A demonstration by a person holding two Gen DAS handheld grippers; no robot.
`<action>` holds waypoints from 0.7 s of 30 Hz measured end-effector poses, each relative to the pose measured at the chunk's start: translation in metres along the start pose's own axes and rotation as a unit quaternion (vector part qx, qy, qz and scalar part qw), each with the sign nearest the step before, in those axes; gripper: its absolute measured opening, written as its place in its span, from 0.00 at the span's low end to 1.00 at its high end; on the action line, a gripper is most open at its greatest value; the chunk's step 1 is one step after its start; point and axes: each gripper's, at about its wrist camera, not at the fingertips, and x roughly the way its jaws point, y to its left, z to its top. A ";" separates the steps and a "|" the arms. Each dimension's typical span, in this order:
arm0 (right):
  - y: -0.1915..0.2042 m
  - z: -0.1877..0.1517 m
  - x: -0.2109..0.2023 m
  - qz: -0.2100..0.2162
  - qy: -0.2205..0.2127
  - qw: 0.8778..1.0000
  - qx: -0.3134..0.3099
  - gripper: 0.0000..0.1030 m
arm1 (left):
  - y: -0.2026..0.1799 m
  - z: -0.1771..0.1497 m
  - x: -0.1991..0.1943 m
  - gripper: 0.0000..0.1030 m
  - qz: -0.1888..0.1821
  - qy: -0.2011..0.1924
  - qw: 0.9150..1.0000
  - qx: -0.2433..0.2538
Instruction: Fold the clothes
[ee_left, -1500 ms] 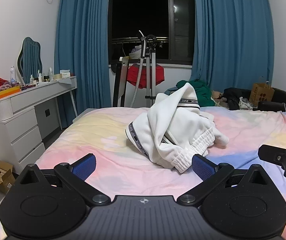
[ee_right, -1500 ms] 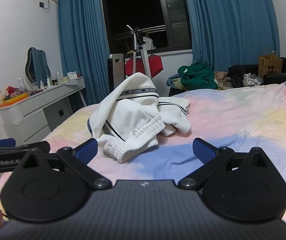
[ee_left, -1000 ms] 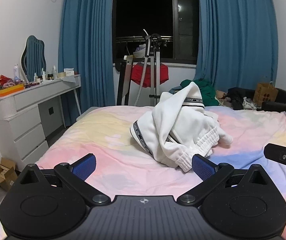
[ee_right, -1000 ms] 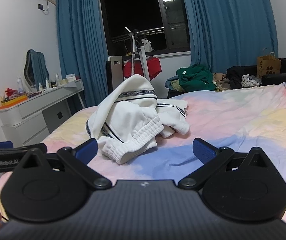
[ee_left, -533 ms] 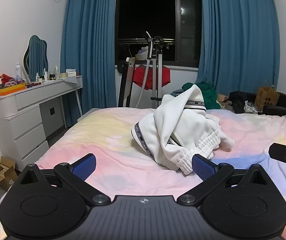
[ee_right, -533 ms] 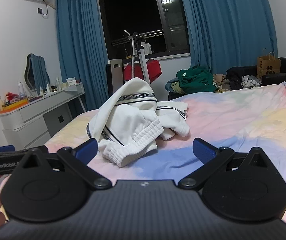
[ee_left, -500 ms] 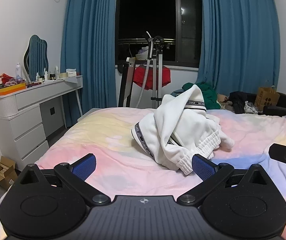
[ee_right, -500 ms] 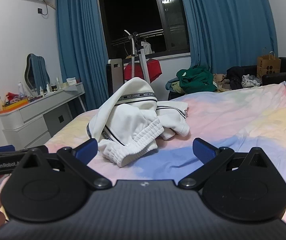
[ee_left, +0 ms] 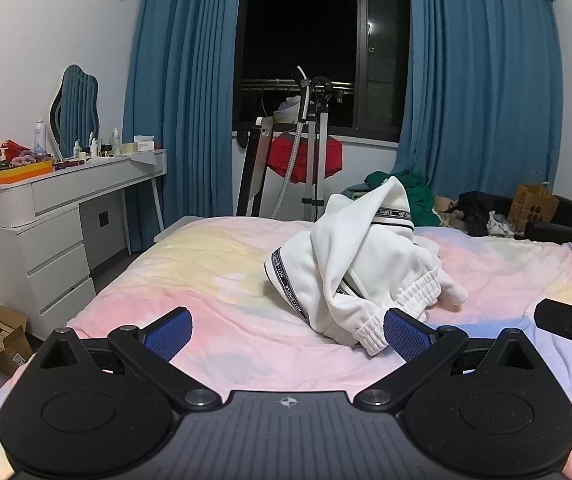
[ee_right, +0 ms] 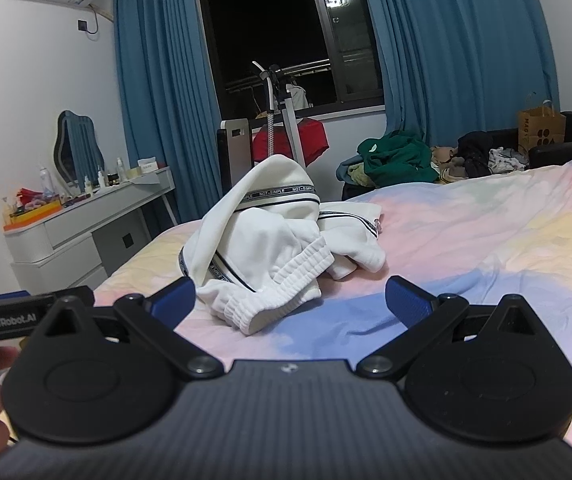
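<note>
**Materials and surface finishes**

We see a white fleecy cloth garment (ee_left: pixel 350 276) with ribbed cuffs and woven tape trim, on a soft matt pastel bedsheet (ee_left: pixel 222 280). Both grippers (ee_left: pixel 286 330) (ee_right: pixel 290 300) show matt black plastic and textured blue pads (ee_left: pixel 406 334).

White garment (ee_left: pixel 350 264) crumpled in a heap on the pastel bed (ee_left: pixel 214 276)
Unfolded, one part peaks upward with a black lettered band; ribbed elastic hem spills toward the bed's near edge
</note>
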 end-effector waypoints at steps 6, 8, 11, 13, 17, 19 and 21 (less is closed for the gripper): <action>0.000 -0.001 0.001 0.006 -0.001 1.000 0.006 1.00 | 0.003 0.002 -0.002 0.99 -0.003 -0.002 1.000 -0.006; 0.000 -0.002 0.002 0.008 -0.001 1.000 0.009 1.00 | 0.005 0.003 -0.003 0.99 -0.003 -0.003 1.000 -0.008; 0.000 -0.002 0.004 0.009 0.001 1.000 0.013 1.00 | 0.007 0.004 -0.004 0.99 -0.004 -0.005 1.000 -0.012; 0.000 -0.003 0.005 0.011 0.003 1.000 0.014 1.00 | 0.008 0.005 -0.005 0.99 -0.005 -0.006 1.000 -0.014; 0.002 -0.004 0.009 0.016 0.004 1.000 0.015 1.00 | 0.010 0.006 -0.006 0.99 -0.003 -0.006 1.000 -0.016; 0.003 -0.005 0.011 0.018 0.007 1.000 0.017 1.00 | 0.011 0.007 -0.007 0.99 -0.004 -0.005 1.000 -0.017; 0.003 -0.005 0.014 0.020 0.010 1.000 0.021 1.00 | 0.012 0.007 -0.007 0.99 -0.005 -0.004 1.000 -0.019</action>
